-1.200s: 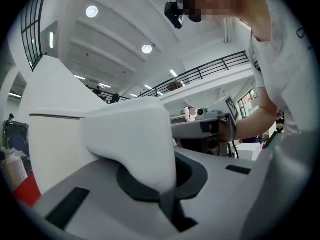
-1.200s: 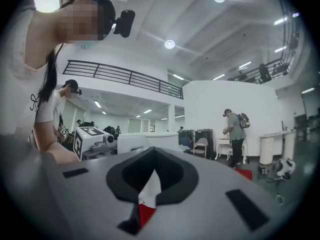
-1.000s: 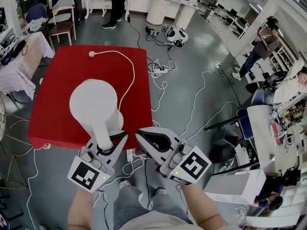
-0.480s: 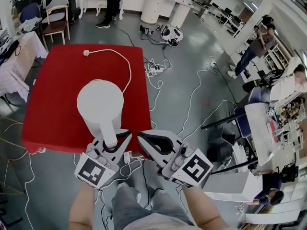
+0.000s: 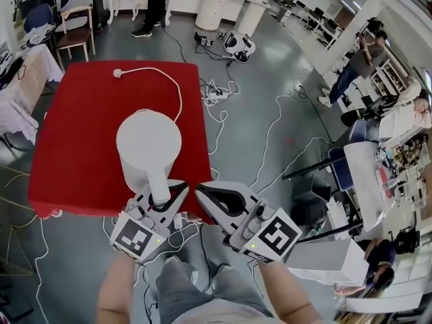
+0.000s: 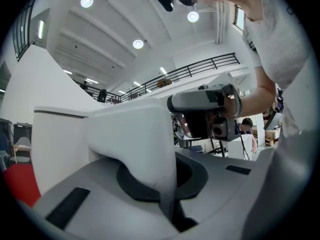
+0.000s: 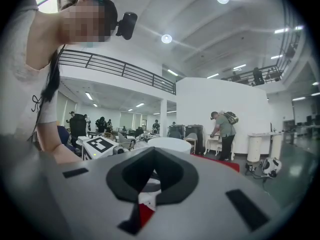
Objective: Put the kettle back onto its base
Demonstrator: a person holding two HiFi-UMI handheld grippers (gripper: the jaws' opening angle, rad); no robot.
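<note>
A white kettle (image 5: 148,144) stands over the near part of the red table (image 5: 74,127), seen from above. My left gripper (image 5: 165,193) is shut on its handle (image 5: 159,189); in the left gripper view the white handle (image 6: 145,149) fills the gap between the grey jaws of the left gripper (image 6: 167,184). A white cord (image 5: 177,96) runs from a plug (image 5: 116,73) to under the kettle; the base itself is hidden beneath it. My right gripper (image 5: 200,192) hovers just right of the handle, shut and empty. In its own view the right gripper (image 7: 152,156) faces the kettle (image 7: 167,145).
Cables (image 5: 223,96) trail over the grey floor right of the table. A chair (image 5: 73,36) and a cloth-covered table (image 5: 20,73) stand at the back left. A white box (image 5: 324,262) sits at the lower right. People stand at the back and right.
The kettle, held by the left gripper, has sunk toward the table and shifted a little to the right in the head view. The right gripper has stayed beside it.
</note>
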